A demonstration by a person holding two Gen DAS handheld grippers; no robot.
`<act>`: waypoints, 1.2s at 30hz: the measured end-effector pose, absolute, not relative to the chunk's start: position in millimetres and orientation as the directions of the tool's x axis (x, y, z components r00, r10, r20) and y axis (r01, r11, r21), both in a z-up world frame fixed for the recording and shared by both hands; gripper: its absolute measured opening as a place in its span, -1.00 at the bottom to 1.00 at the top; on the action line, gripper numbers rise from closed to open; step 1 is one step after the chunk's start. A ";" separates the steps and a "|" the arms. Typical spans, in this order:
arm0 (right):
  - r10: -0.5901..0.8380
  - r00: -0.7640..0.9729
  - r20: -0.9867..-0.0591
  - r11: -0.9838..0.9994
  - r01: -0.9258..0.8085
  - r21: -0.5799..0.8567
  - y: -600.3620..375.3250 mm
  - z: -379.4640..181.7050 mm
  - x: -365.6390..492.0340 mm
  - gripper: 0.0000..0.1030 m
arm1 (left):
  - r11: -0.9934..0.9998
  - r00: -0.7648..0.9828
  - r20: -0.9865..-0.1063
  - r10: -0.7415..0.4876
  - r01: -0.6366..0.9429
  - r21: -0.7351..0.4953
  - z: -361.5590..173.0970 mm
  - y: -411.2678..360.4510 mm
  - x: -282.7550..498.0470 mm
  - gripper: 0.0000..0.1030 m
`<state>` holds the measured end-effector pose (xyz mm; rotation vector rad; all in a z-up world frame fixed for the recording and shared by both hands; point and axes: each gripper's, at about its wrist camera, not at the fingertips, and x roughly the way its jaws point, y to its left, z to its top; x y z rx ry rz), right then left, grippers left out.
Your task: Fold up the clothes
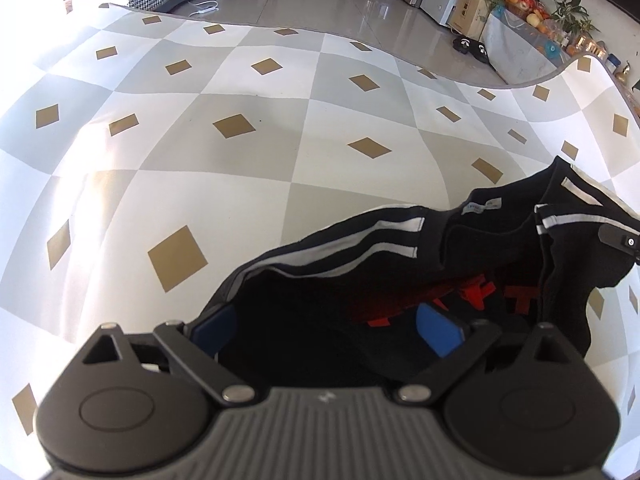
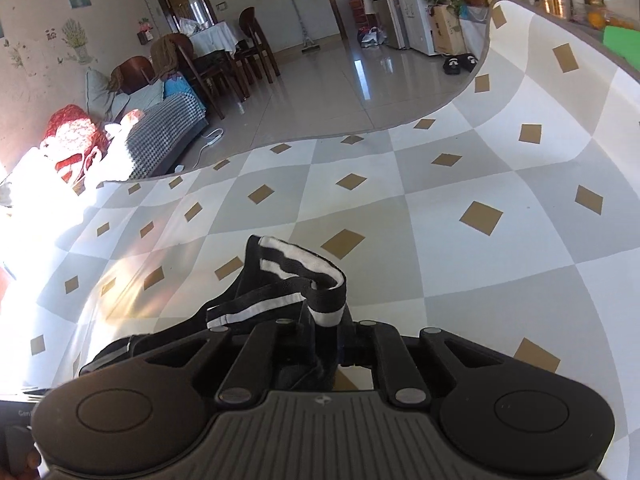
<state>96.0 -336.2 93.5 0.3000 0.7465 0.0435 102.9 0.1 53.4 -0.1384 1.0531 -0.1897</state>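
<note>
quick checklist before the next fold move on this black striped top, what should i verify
1. Right gripper clamped on the black garment: ok, fingers closed on the striped cuff.
2. Left gripper holding cloth: not ok, blue pads stand wide apart with fabric lying between.
3. Garment spread flat: not ok, it is bunched, sleeve folded over.
4. Free checkered tablecloth ahead for laying out: ok.
5. Collar label position known: ok, visible.
6. Hem edges aligned: cannot tell, hidden under the grippers.

Red print [image 1: 432, 300] perhaps lettering, half-buried
</note>
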 end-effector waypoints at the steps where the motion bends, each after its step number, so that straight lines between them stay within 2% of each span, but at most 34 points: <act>1: 0.125 0.746 -0.654 0.952 0.097 0.291 -342.3 93.6 100.3 -0.80 | 0.974 0.475 -0.851 -0.226 0.084 -0.211 50.8 -0.3 105.6 0.92; 5: 0.081 0.741 -0.667 0.942 0.162 0.294 -350.7 92.4 107.9 -0.63 | 0.973 0.469 -0.853 -0.227 0.078 -0.216 43.5 -3.2 116.7 0.92; 10: 0.068 0.765 -0.641 0.952 0.141 0.270 -345.9 100.5 105.7 -0.42 | 0.977 0.509 -0.835 -0.208 0.061 -0.206 45.2 -1.8 127.9 0.92; 15: 0.050 0.786 -0.616 0.965 0.121 0.232 -343.7 107.1 104.5 -0.34 | 0.978 0.555 -0.810 -0.192 0.039 -0.205 49.6 4.7 136.6 0.92; 19: 0.135 0.737 -0.662 0.958 0.072 0.276 -337.0 96.8 105.9 -0.33 | 0.987 0.606 -0.783 -0.138 0.019 -0.159 59.4 7.8 138.6 0.93; 24: 0.225 0.641 -0.734 0.968 -0.059 0.244 -310.3 74.6 105.7 -0.27 | 0.985 0.655 -0.744 -0.134 0.005 -0.173 74.0 15.1 136.2 0.99; 28: 0.238 0.571 -0.786 0.971 -0.134 0.197 -289.5 55.9 104.0 -0.17 | 0.978 0.597 -0.779 -0.189 0.041 -0.205 74.2 12.8 136.1 1.00; 32: 0.222 0.533 -0.817 0.971 -0.201 0.132 -272.0 43.1 100.4 -0.12 | 0.974 0.544 -0.808 -0.227 0.130 -0.185 67.6 -0.6 130.2 1.00; 36: 0.139 0.531 -0.836 0.975 -0.220 0.022 -261.9 29.5 100.1 -0.11 | 0.967 0.493 -0.834 -0.248 0.173 -0.185 53.7 -10.6 125.4 1.00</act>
